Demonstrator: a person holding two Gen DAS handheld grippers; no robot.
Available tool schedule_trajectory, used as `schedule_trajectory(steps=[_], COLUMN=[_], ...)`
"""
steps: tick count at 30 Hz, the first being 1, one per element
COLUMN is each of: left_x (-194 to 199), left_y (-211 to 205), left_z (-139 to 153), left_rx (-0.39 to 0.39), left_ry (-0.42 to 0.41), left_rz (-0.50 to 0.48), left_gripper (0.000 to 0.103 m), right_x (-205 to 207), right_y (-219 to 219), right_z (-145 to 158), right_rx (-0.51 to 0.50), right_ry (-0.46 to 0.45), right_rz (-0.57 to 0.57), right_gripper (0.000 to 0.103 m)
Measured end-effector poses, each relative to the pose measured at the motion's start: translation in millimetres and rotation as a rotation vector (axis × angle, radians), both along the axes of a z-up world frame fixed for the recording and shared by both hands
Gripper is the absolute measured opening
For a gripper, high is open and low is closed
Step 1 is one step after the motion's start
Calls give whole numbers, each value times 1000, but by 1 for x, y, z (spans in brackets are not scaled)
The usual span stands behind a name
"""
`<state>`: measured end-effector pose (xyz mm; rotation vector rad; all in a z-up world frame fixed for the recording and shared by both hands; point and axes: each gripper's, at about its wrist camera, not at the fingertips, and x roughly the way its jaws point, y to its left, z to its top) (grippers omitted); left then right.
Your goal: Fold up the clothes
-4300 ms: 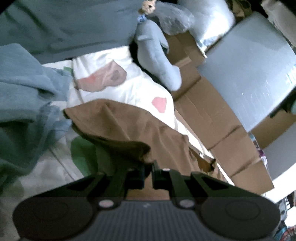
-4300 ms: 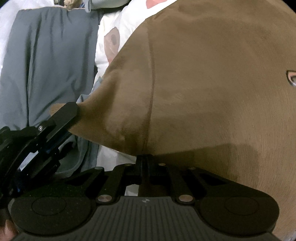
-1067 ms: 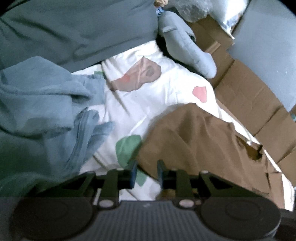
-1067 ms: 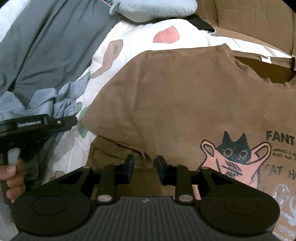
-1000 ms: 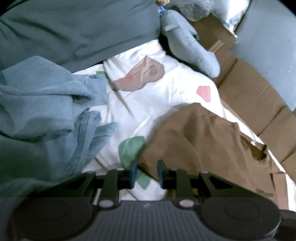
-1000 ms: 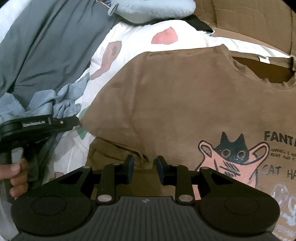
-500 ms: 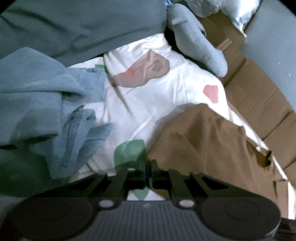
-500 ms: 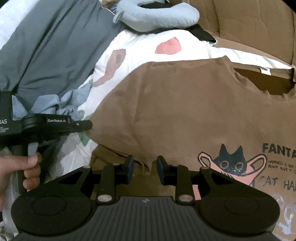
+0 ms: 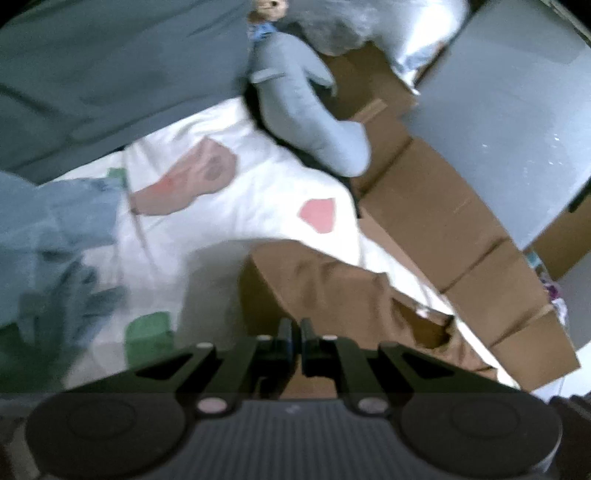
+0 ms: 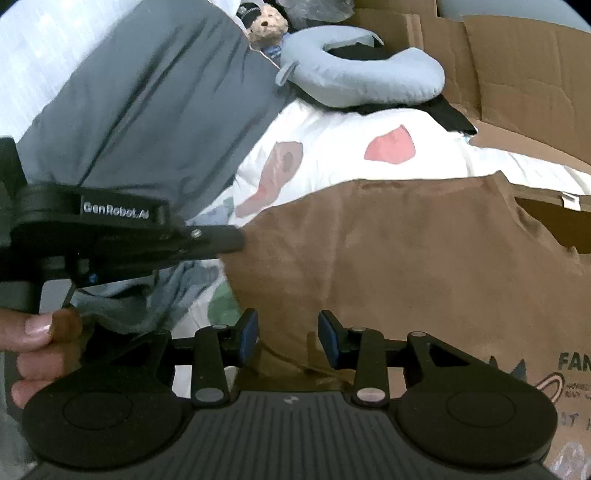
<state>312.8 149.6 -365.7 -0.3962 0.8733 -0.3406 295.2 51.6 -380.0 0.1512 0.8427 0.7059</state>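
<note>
Brown T-shirt (image 10: 424, 258) lies spread on a white sheet w/ coloured patches (image 10: 351, 140), filling the 3 o'clock half of the right wrist view; cat print and lettering at approx. 4 o'clock, neck opening w/ white label at 2 o'clock.

Left gripper (image 9: 294, 332): jaws pinched together on the brown cloth. In the left wrist view the fabric rises in a taut ridge from the fingertips toward 1 o'clock; rest of the shirt trails off to 4 o'clock. In the right wrist view the same gripper (image 10: 236, 236) comes in from 9 o'clock, tip at the shirt's left edge, which is lifted off the sheet there. A hand (image 10: 33, 354) holds its handle at 8 o'clock.

Right gripper (image 10: 288, 338): jaws mid-width and opening, blue pads apart; a bunched fold of the shirt hem sits betw. them, pads not pressing on it.

Surroundings: blue neck pillow (image 10: 369, 77) at 12 o'clock beyond the sheet, small teddy bear (image 10: 267, 24) just beside it at 11 o'clock. Grey fabric (image 10: 147, 110) covers 10 to 11 o'clock. Crumpled light-blue garment (image 9: 51, 240) at 9 o'clock in the left wrist view, blurred. Flattened cardboard (image 9: 443, 229) runs along the sheet's edge from 1 to 4 o'clock in that view.
</note>
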Motion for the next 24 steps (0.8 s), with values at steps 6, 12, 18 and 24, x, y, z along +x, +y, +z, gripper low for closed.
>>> schedule_trajectory(steps=[6, 12, 18, 24], left_x=[7, 16, 25, 43], left_y=[-15, -24, -38, -38], left_z=[8, 8, 14, 13], left_rx=[-60, -139, -138, -71], left_ry=[14, 47, 39, 32], left_rz=[-32, -41, -64, -34], left_gripper=[4, 4, 8, 36], right_x=[7, 24, 43, 53], right_y=[7, 16, 11, -11], right_z=[9, 19, 21, 11], right_rx=[24, 18, 13, 15], right_ry=[-16, -55, -83, -53], right_rz=[-11, -19, -38, -76], right_gripper=[43, 43, 12, 3])
